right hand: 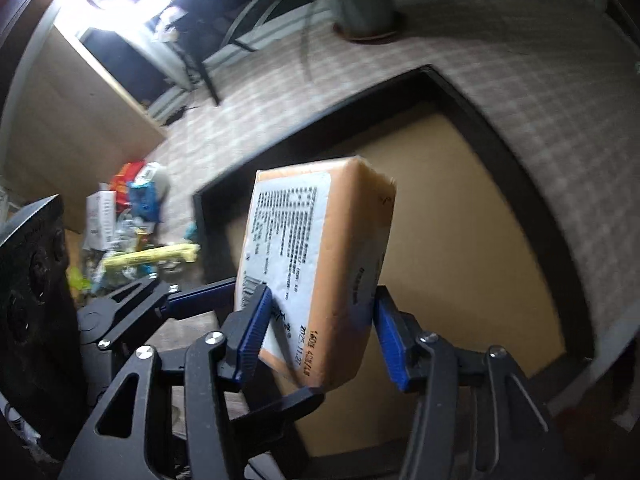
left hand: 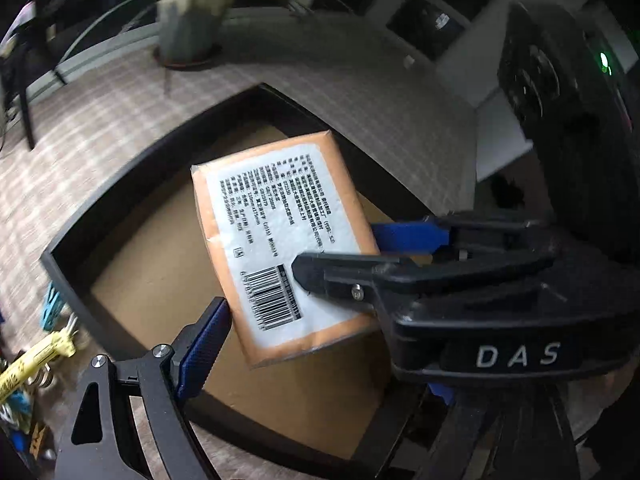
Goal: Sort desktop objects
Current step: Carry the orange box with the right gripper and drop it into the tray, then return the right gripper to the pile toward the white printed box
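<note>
An orange tissue pack (left hand: 276, 236) with a white printed label and barcode hangs over a black-rimmed tray (left hand: 72, 248) with a brown floor. My right gripper (right hand: 320, 328) is shut on the pack (right hand: 320, 264), its blue pads (right hand: 254, 336) pressing both faces. In the left wrist view the right gripper (left hand: 360, 256) comes in from the right and holds the pack's lower edge. My left gripper's one visible blue finger (left hand: 204, 348) sits just left of the pack, apart from it; its other finger is hidden behind the right gripper. The left gripper (right hand: 200, 300) also shows beside the pack.
A potted plant (left hand: 188, 20) stands at the back of the checked tablecloth (left hand: 100, 120). A heap of small items, with a yellow piece (right hand: 152, 256) and a blue packet (right hand: 144, 200), lies left of the tray (right hand: 560, 248). A black device (left hand: 568, 120) stands on the right.
</note>
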